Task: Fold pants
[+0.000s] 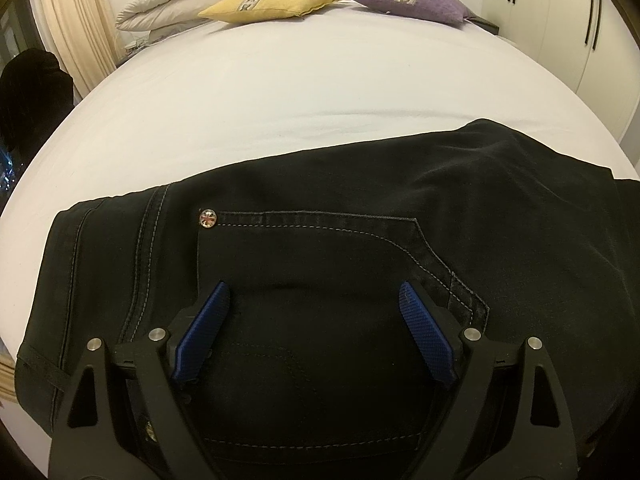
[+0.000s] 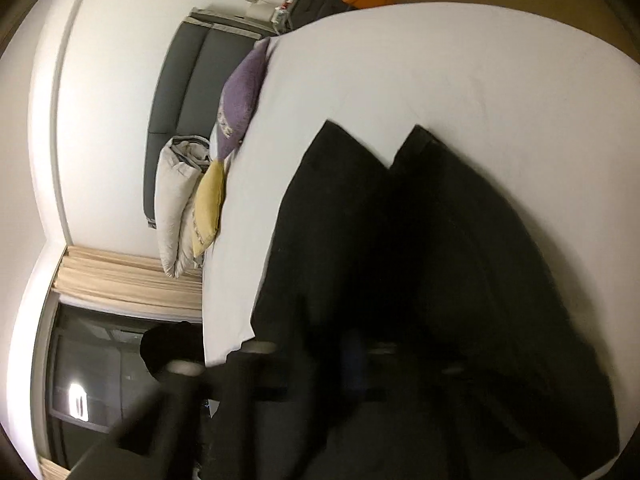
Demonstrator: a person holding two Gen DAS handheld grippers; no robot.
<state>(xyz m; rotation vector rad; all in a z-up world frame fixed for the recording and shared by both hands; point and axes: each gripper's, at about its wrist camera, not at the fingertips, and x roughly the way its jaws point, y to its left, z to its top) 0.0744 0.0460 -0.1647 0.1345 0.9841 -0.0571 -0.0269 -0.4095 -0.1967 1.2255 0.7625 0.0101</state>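
Pants (image 1: pixel 320 240) of black denim lie flat on the white bed (image 1: pixel 240 100), seat side up, in the left wrist view. The waistband is at the left and near part of the frame, with a back pocket and its rivet in plain sight, and the legs run off to the right. The left hand-held gripper (image 1: pixel 314 300) hovers over the pocket area with its blue pads (image 1: pixel 204 332) wide apart and no cloth pinched between them. A yellow cushion (image 1: pixel 272 2) and a purple cushion (image 1: pixel 412 0) sit well apart at the far head of the bed.

Right wrist view, rolled sideways and blurred: the two leg ends (image 2: pixel 400 184) lie side by side on the bed, their hems pointing to the far side. The right hand-held gripper (image 2: pixel 356 360) is a dark smear low over the fabric; its fingers read as drawn together. Whether any cloth is caught between them cannot be told from this frame.

Assessment: the garment appears laid out and the fold proper not yet made. Step in hand is taking hold at both ends. The next move calls for the left jaws to close on the waistband edge, and for a confirmed grip on the leg fabric at the right, before any lift across.
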